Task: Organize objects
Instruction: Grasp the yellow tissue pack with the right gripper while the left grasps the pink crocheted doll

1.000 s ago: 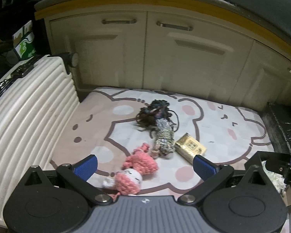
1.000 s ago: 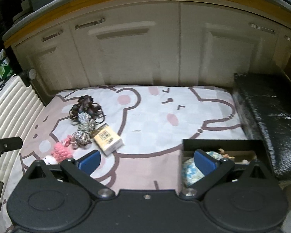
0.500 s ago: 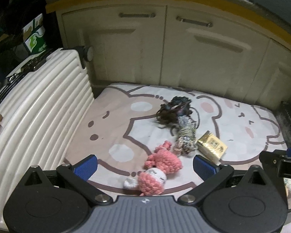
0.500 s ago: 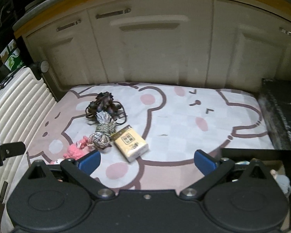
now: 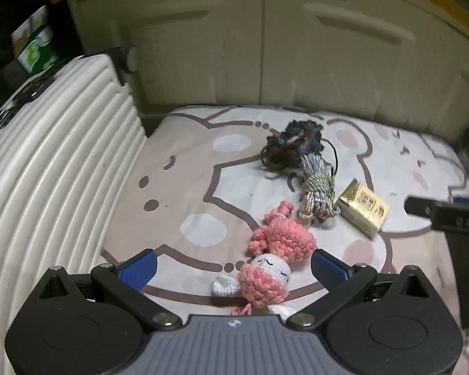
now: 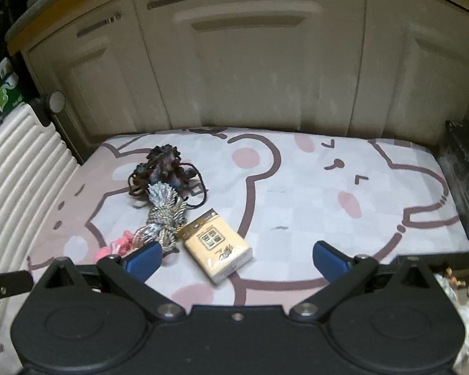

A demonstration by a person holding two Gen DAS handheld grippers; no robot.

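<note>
On the bear-print mat [image 5: 178, 187] [image 6: 312, 193] lie a pink crochet doll [image 5: 275, 256] [image 6: 118, 245], a striped rope bundle [image 5: 317, 187] [image 6: 164, 215], a dark yarn tangle [image 5: 294, 142] [image 6: 165, 168] and a yellow tissue pack [image 5: 364, 207] [image 6: 219, 245]. My left gripper [image 5: 233, 268] is open, its blue fingers on either side of the doll's head. My right gripper [image 6: 234, 256] is open just in front of the tissue pack, which sits between its fingers. The right gripper's finger [image 5: 444, 217] shows at the right edge of the left wrist view.
A ribbed white suitcase [image 5: 47, 168] [image 6: 18, 168] lines the mat's left side. Cream cabinet doors [image 6: 250, 62] stand behind. A dark box [image 6: 462, 168] borders the right edge, and a bin with soft items [image 6: 453, 278] sits at the lower right.
Both grippers have moved forward and lower over the mat. The doll now lies between the left fingers, and the tissue pack has come closer to the right gripper.
</note>
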